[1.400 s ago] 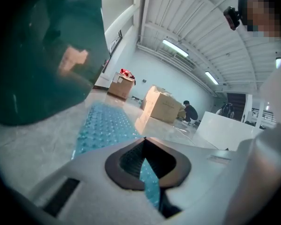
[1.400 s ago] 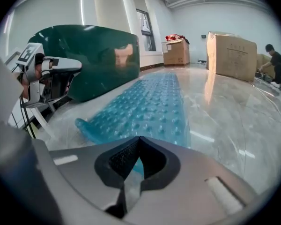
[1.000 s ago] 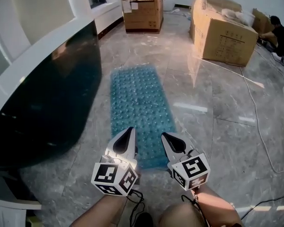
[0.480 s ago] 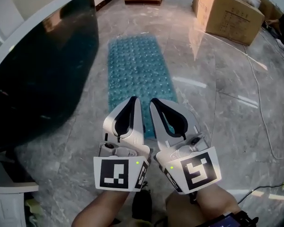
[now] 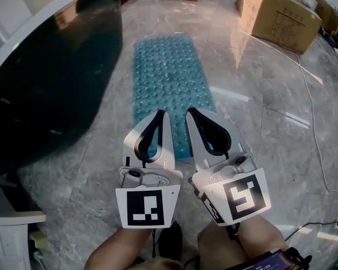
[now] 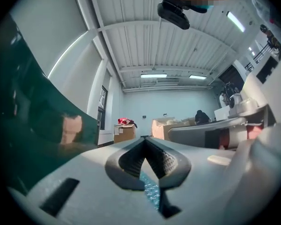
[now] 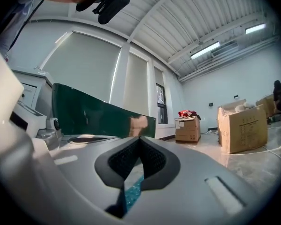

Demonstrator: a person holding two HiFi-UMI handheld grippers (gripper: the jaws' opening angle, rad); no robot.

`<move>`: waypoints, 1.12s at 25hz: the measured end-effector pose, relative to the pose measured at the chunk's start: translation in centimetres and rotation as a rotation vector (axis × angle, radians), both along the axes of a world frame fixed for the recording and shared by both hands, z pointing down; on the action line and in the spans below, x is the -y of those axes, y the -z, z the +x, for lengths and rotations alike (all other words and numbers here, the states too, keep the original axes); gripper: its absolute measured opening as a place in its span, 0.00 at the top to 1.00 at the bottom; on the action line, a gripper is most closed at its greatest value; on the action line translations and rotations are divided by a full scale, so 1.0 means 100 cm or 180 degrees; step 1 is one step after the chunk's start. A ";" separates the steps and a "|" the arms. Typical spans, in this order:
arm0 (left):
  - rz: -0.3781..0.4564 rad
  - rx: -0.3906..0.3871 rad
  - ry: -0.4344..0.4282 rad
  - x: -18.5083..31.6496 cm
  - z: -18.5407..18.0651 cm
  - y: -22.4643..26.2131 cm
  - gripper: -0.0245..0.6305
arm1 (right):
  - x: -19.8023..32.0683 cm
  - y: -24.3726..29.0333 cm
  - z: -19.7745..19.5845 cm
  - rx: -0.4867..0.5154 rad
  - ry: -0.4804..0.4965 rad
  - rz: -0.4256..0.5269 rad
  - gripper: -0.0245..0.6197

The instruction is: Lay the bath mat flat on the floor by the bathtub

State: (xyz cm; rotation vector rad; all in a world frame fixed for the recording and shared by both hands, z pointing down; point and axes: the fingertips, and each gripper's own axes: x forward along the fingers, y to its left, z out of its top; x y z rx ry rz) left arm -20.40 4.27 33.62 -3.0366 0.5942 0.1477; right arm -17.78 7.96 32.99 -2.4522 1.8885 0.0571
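Head view: the bath mat (image 5: 170,72) lies flat on the floor (image 5: 259,151) just beside the bathtub (image 5: 50,77), long axis running straight away from the person. Both the left gripper (image 5: 161,113) and right gripper (image 5: 190,111), clenched and empty, hover side by side above its near end, equally close.

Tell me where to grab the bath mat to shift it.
I'd pinch the bath mat at the corners of its near short edge, coming in low from your side. It lies flat and thin, so only an edge offers a bite; the tub flanks its left side.
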 end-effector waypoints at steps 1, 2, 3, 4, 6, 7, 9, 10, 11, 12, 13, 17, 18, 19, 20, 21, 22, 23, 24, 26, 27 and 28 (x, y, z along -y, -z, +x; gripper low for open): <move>-0.0004 -0.0006 0.0014 0.002 -0.001 0.000 0.95 | 0.001 0.000 -0.001 -0.0018 0.0015 0.0001 0.95; -0.0003 -0.0014 0.0021 0.002 -0.001 0.001 0.95 | 0.001 0.001 -0.003 -0.0042 0.0023 0.0001 0.95; -0.0002 -0.0024 0.0026 0.003 -0.002 0.002 0.95 | 0.001 0.001 -0.004 -0.0064 0.0031 -0.0002 0.95; -0.0002 -0.0034 0.0031 0.003 -0.002 0.003 0.95 | 0.001 0.001 -0.006 -0.0076 0.0043 -0.0007 0.95; 0.0016 -0.0055 0.0037 0.003 -0.003 0.007 0.95 | 0.000 0.004 -0.008 -0.0087 0.0044 0.0004 0.95; 0.0042 -0.0058 0.0036 0.002 -0.004 0.009 0.95 | -0.001 0.007 -0.008 -0.0094 0.0026 0.0022 0.95; 0.0119 -0.0046 0.0019 -0.002 -0.004 0.012 0.95 | -0.003 0.011 -0.008 -0.0105 -0.0002 0.0050 0.95; 0.0153 -0.0036 0.0007 -0.005 -0.004 0.013 0.95 | -0.004 0.012 -0.007 -0.0108 -0.0006 0.0058 0.95; 0.0171 -0.0028 -0.0004 -0.007 -0.003 0.013 0.95 | -0.005 0.013 -0.007 -0.0111 -0.0009 0.0063 0.95; 0.0175 -0.0026 -0.0013 -0.008 -0.003 0.013 0.95 | -0.006 0.013 -0.006 -0.0115 -0.0012 0.0069 0.95; 0.0174 -0.0026 -0.0019 -0.009 -0.002 0.013 0.95 | -0.007 0.014 -0.006 -0.0119 -0.0013 0.0075 0.95; 0.0177 -0.0028 -0.0028 -0.011 0.000 0.015 0.95 | -0.009 0.015 -0.005 -0.0112 -0.0014 0.0089 0.95; 0.0173 -0.0029 -0.0028 -0.011 0.000 0.015 0.95 | -0.009 0.016 -0.006 -0.0109 -0.0011 0.0092 0.95; 0.0170 -0.0029 -0.0027 -0.012 0.000 0.015 0.95 | -0.010 0.016 -0.006 -0.0111 -0.0005 0.0095 0.95; 0.0171 -0.0028 -0.0027 -0.012 0.000 0.015 0.95 | -0.010 0.016 -0.007 -0.0114 0.0002 0.0098 0.95; 0.0177 -0.0026 -0.0029 -0.013 0.000 0.015 0.95 | -0.010 0.016 -0.007 -0.0118 0.0010 0.0102 0.95; 0.0185 -0.0021 -0.0032 -0.014 0.000 0.015 0.95 | -0.010 0.016 -0.008 -0.0120 0.0015 0.0105 0.95; 0.0191 -0.0016 -0.0033 -0.014 0.001 0.015 0.95 | -0.010 0.016 -0.007 -0.0119 0.0018 0.0109 0.95; 0.0193 -0.0013 -0.0033 -0.015 0.001 0.015 0.95 | -0.011 0.016 -0.007 -0.0117 0.0018 0.0113 0.95; 0.0193 -0.0011 -0.0030 -0.015 0.002 0.015 0.95 | -0.011 0.016 -0.006 -0.0111 0.0015 0.0118 0.95; 0.0193 -0.0011 -0.0030 -0.015 0.002 0.015 0.95 | -0.010 0.016 -0.006 -0.0108 0.0013 0.0119 0.95; 0.0193 -0.0011 -0.0031 -0.015 0.002 0.015 0.95 | -0.010 0.016 -0.005 -0.0105 0.0011 0.0120 0.95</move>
